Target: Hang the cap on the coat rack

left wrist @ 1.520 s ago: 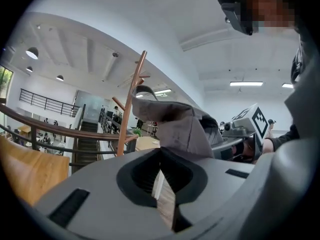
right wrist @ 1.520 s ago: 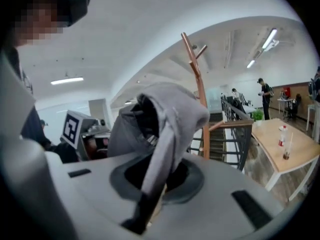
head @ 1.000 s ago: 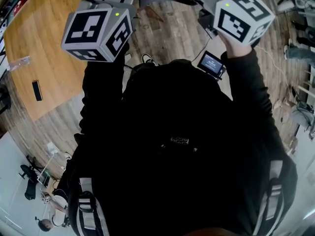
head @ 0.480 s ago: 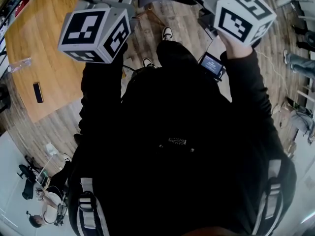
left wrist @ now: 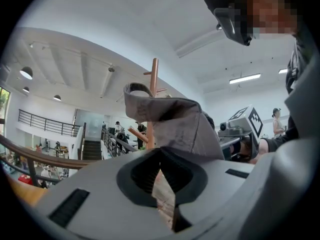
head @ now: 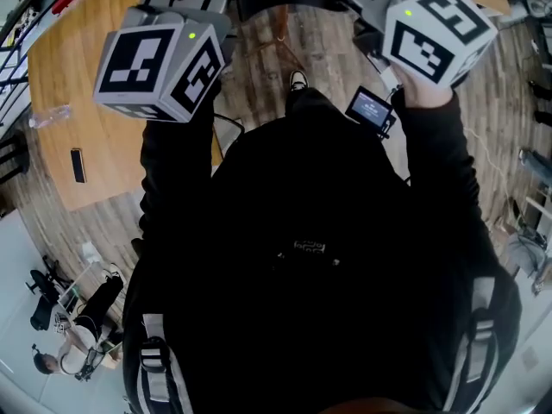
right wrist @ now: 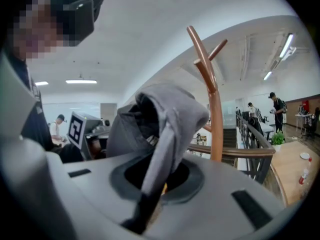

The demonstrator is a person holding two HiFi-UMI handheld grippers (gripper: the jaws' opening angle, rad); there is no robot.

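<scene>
Beside the coat rack (right wrist: 215,119), both upraised hand-held grippers (left wrist: 164,191) (right wrist: 150,196) pinch the cap (left wrist: 172,126).

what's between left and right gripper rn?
The grey cap: left gripper and right gripper each pinch an edge of it. Both gripper views show it; the head view doesn't.

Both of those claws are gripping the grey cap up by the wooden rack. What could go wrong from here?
1. The left gripper and the right gripper each pinch only a thin fold of the cap, so the fabric might slip out before it reaches a peg.
2. The coat rack is slim and its pegs are short and angled. The floppy cap could miss one or slide off.
</scene>
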